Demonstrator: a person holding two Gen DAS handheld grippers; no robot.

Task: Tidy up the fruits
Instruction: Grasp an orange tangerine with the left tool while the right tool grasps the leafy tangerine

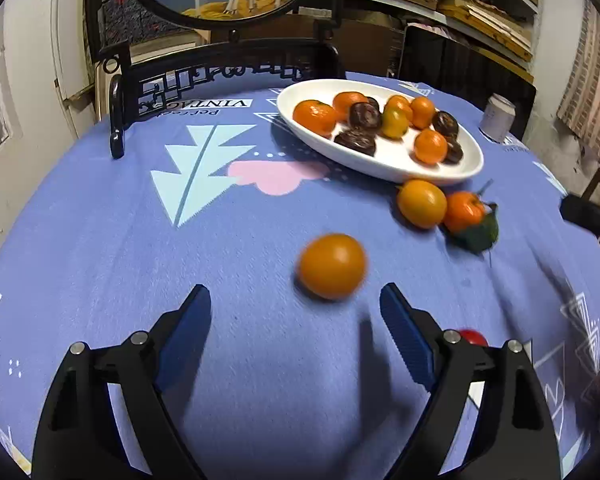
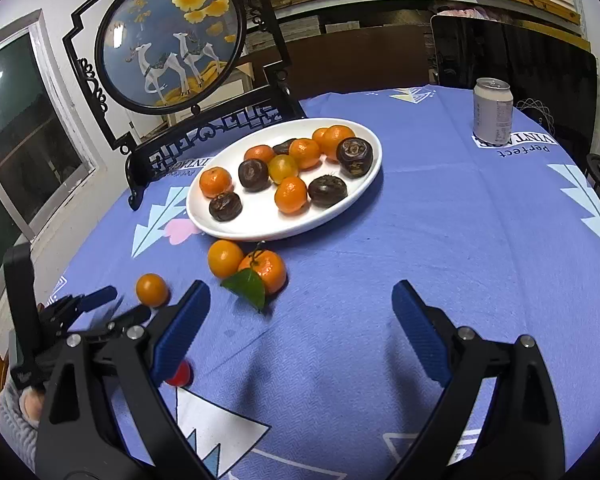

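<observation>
A white oval plate (image 1: 380, 168) (image 2: 260, 228) holds several oranges and dark brown fruits. A loose orange (image 1: 333, 266) (image 2: 152, 290) lies on the blue cloth just ahead of my open, empty left gripper (image 1: 296, 304), which also shows in the right wrist view (image 2: 118, 302). Two more fruits lie by the plate's near rim: a smooth orange (image 1: 421, 203) (image 2: 225, 258) and a leafy tangerine (image 1: 463, 211) (image 2: 266, 270). A small red fruit (image 1: 473, 337) (image 2: 180, 374) sits partly hidden behind a finger. My right gripper (image 2: 300, 304) is open and empty.
A black-framed round deer picture stand (image 2: 168, 40) (image 1: 220, 76) stands at the back left of the table. A drink can (image 2: 493, 111) (image 1: 498, 118) stands at the far right. Dark chairs and shelves lie beyond the table edge.
</observation>
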